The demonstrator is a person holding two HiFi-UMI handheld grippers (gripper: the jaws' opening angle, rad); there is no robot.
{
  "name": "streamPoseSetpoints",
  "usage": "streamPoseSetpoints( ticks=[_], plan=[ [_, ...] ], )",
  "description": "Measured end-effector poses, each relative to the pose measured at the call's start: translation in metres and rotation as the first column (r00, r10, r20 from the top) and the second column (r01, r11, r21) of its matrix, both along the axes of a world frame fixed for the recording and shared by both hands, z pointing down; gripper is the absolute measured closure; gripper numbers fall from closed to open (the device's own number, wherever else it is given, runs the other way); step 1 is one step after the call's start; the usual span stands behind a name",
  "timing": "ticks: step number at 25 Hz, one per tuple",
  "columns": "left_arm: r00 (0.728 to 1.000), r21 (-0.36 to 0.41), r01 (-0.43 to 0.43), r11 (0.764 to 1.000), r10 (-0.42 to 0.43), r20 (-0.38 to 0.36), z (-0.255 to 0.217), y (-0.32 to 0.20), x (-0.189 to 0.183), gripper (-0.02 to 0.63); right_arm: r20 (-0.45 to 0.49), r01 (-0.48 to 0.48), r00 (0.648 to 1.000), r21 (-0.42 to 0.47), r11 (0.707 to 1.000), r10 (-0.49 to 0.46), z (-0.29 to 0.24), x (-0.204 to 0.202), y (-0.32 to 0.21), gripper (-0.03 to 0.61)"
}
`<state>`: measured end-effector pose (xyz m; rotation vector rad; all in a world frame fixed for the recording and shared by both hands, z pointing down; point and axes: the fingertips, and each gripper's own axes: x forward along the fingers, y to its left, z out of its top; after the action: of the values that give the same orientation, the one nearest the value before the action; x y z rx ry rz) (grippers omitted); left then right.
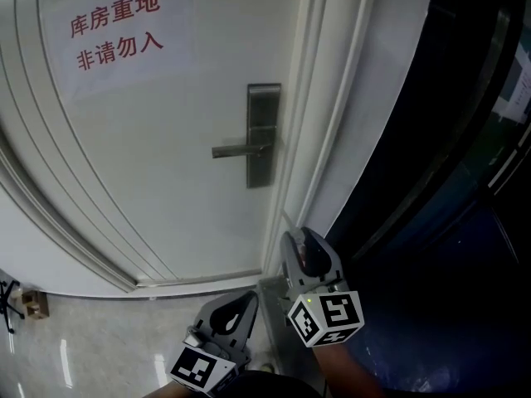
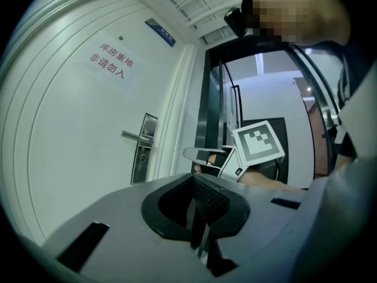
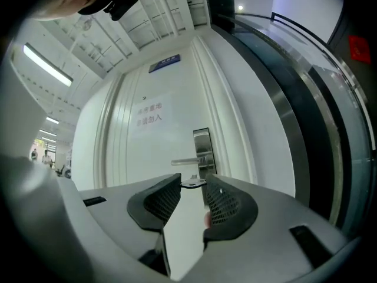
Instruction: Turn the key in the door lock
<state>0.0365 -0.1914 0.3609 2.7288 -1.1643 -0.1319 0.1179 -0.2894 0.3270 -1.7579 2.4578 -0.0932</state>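
Observation:
A white door [image 1: 149,156] carries a steel lock plate [image 1: 262,135] with a lever handle [image 1: 239,149] pointing left. My right gripper [image 1: 299,237] is level in front of the door frame, below the lock. It is shut on a small metal key [image 3: 192,183] that lies flat across its fingertips. In the right gripper view the lock plate [image 3: 203,152] stands straight ahead, just above the key and apart from it. My left gripper [image 1: 247,298] hangs lower and further back, shut and holding nothing. Its own view shows the handle [image 2: 136,137] and the keyhole [image 2: 144,158] below it.
A paper sign [image 1: 116,30] with red characters is on the door. The white door frame [image 1: 332,131] runs to the right of the lock, with a dark glass partition [image 1: 448,181] beyond it. A small wooden block [image 1: 33,303] sits on the floor at the left.

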Motion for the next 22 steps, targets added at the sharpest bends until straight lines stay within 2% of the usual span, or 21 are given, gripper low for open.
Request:
streamPoseSetpoints(
  ticks=[10, 22],
  plan=[
    [1.0, 0.033, 0.021, 0.999, -0.021, 0.009, -0.006, 0.04, 0.02, 0.611, 0.005, 0.035, 0.999, 0.01, 0.999, -0.035, -0.002, 0.015, 0.052, 0.445],
    [1.0, 0.054, 0.027, 0.998, -0.027, 0.008, -0.012, 0.057, 0.028, 0.611, -0.022, 0.038, 0.999, 0.037, 0.999, -0.037, -0.008, 0.019, 0.072, 0.445]
  ],
)
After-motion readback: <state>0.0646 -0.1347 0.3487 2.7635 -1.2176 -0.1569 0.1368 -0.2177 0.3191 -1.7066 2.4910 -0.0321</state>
